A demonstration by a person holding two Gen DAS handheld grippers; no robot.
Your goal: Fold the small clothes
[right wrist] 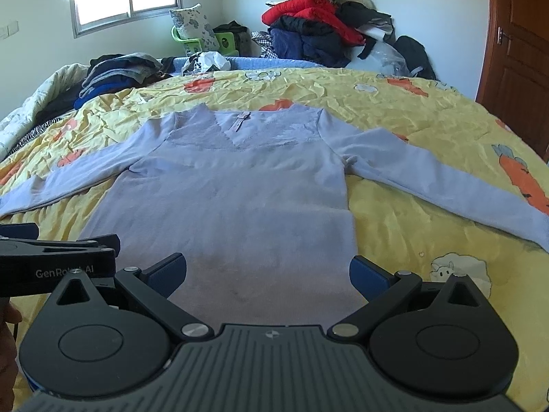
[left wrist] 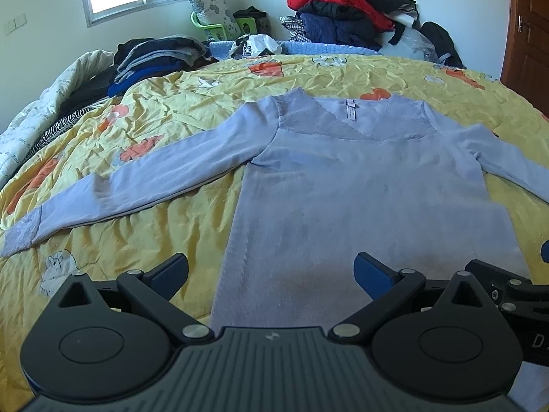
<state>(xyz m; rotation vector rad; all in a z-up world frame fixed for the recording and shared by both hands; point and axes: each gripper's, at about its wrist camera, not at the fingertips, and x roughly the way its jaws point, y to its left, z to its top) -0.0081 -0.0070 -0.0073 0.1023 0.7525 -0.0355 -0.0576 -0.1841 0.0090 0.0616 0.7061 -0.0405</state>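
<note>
A pale lilac long-sleeved top (left wrist: pixel 360 185) lies flat, face up, on the yellow bed cover (left wrist: pixel 164 116), neckline away from me, both sleeves spread out sideways. It also shows in the right wrist view (right wrist: pixel 233 199). My left gripper (left wrist: pixel 271 271) is open and empty, its blue fingertips straddling the hem's left part just above the cloth. My right gripper (right wrist: pixel 267 271) is open and empty over the hem's right part. The left gripper's body shows at the left edge of the right wrist view (right wrist: pixel 58 257).
A stack of folded dark clothes (left wrist: pixel 154 58) sits at the bed's far left. A heap of red and dark jackets (left wrist: pixel 346 13) stands against the far wall. A green chair with a pillow (left wrist: pixel 216 17) is under the window. A brown door (left wrist: pixel 528 34) is at the right.
</note>
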